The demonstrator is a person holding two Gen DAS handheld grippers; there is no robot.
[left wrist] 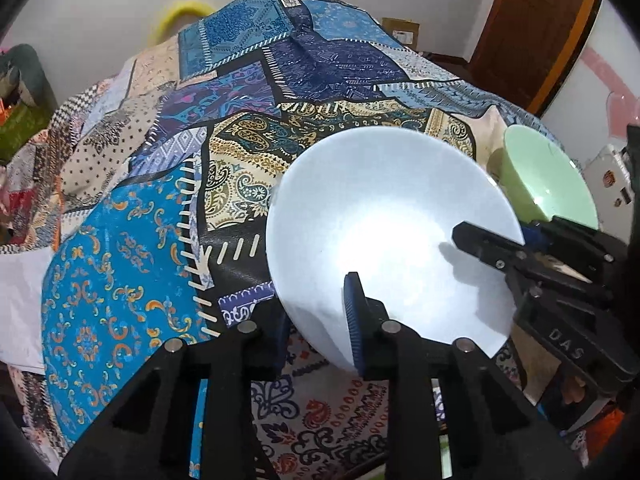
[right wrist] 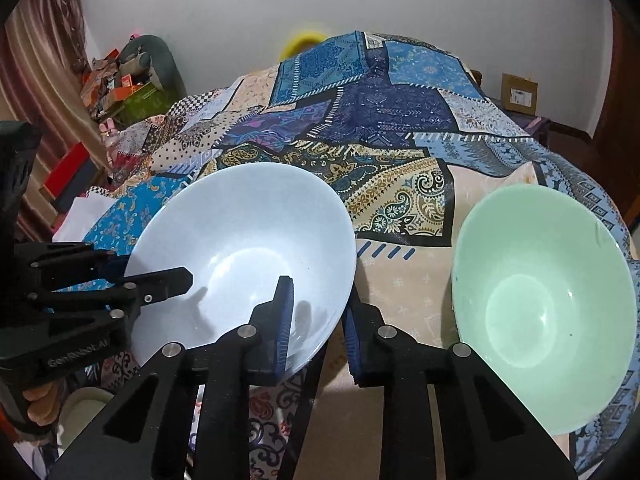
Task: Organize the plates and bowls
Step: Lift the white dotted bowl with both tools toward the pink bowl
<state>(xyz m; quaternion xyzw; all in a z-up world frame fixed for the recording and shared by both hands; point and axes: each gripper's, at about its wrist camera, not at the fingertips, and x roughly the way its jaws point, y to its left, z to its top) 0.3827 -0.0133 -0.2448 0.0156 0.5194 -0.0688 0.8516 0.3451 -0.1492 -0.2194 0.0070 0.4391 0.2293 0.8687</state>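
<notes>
Both grippers (left wrist: 320, 320) (right wrist: 316, 320) clamp pale blue bowl (right wrist: 248, 236) rim.

A home room: patchwork cloth (right wrist: 400, 128), curtain (right wrist: 36, 60), cluttered boxes (right wrist: 120, 92).

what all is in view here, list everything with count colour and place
blue bowl: 1, pale blue, near edge of the cloth, rim clamped by both grippers
green bowl: 1, mint green, on the cloth beside the blue bowl
tablecloth: 1, blue and beige patchwork, under both bowls
cardboard box: 1, brown, by the far wall
left gripper: 1, black with blue pads, shut on blue bowl rim
right gripper: 1, black with blue pads, shut on the opposite rim
</notes>
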